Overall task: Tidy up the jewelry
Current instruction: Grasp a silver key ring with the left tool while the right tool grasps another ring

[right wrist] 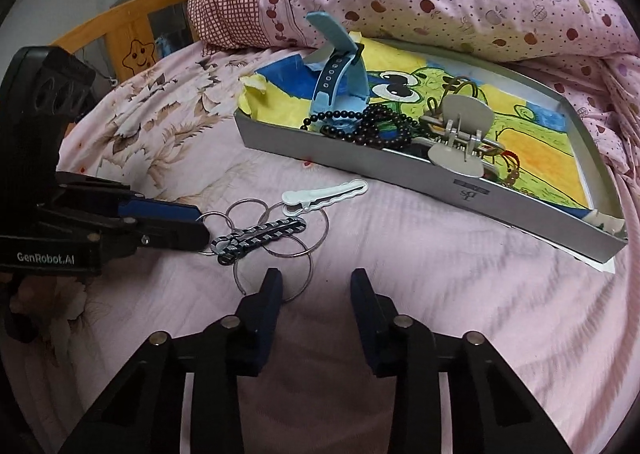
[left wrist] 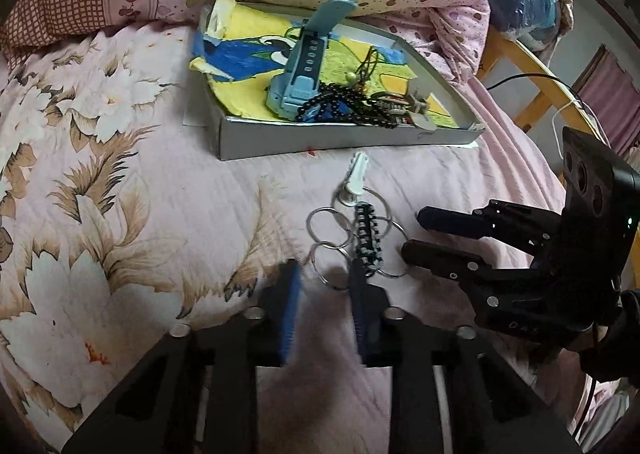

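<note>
Open right gripper (right wrist: pixel 316 286) hovers beside linked rings (right wrist: pixel 276 230) on the bedsheet (right wrist: pixel 440 274).

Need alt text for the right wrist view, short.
Right gripper, jaws open, hovers over a pink bedsheet beside linked metal rings and a white hair clip. The left gripper reaches the rings; behind, a grey tray holds a blue watch and black beads.

Left gripper (left wrist: pixel 325 274) fingertips were motion-blurred in the left wrist view, so contact with the metal rings (left wrist: pixel 344 238) couldn't be judged. Items under the black bead string (right wrist: pixel 360 126) at the tray's (right wrist: pixel 340 162) 6 o'clock edge were tangled and unidentifiable. Blue bag (left wrist: pixel 524 2) at 1 o'clock was cut off by the frame edge.
</note>
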A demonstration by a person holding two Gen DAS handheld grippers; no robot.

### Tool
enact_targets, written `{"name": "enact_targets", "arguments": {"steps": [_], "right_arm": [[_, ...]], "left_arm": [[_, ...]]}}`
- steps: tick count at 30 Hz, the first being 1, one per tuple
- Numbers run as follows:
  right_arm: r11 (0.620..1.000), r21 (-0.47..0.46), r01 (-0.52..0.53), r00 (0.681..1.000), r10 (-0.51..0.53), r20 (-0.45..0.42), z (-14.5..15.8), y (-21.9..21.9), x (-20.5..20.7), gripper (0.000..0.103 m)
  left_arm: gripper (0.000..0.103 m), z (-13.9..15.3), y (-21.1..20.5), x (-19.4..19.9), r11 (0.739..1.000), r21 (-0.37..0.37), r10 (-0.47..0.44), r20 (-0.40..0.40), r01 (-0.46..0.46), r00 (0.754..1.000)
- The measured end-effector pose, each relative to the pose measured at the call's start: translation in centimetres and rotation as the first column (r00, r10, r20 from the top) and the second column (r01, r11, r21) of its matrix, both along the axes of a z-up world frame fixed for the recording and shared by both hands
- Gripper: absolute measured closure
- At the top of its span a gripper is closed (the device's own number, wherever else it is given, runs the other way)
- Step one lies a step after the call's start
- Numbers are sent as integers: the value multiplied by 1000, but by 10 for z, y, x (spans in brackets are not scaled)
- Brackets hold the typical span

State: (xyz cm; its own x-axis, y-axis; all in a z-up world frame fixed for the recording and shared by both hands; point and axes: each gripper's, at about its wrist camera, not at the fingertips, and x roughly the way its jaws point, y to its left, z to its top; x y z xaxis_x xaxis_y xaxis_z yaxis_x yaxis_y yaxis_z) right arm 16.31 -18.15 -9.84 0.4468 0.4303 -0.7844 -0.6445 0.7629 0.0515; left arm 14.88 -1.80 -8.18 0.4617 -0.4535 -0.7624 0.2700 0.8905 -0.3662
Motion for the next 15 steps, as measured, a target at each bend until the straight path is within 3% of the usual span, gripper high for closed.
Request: {"name": "enact_targets", "arguments": {"steps": [7,15], "right_arm": [[998,-60,-7,1000,9,25,-3,13,0,75],[997,-78,3,1000,-3,5,-6,14,-12,93]], "left_arm": [[100,-1,6,3,1000,-19,4,-19,-4,1000],[102,0,4,0,1000,0,18,-34,-18,999]]}}
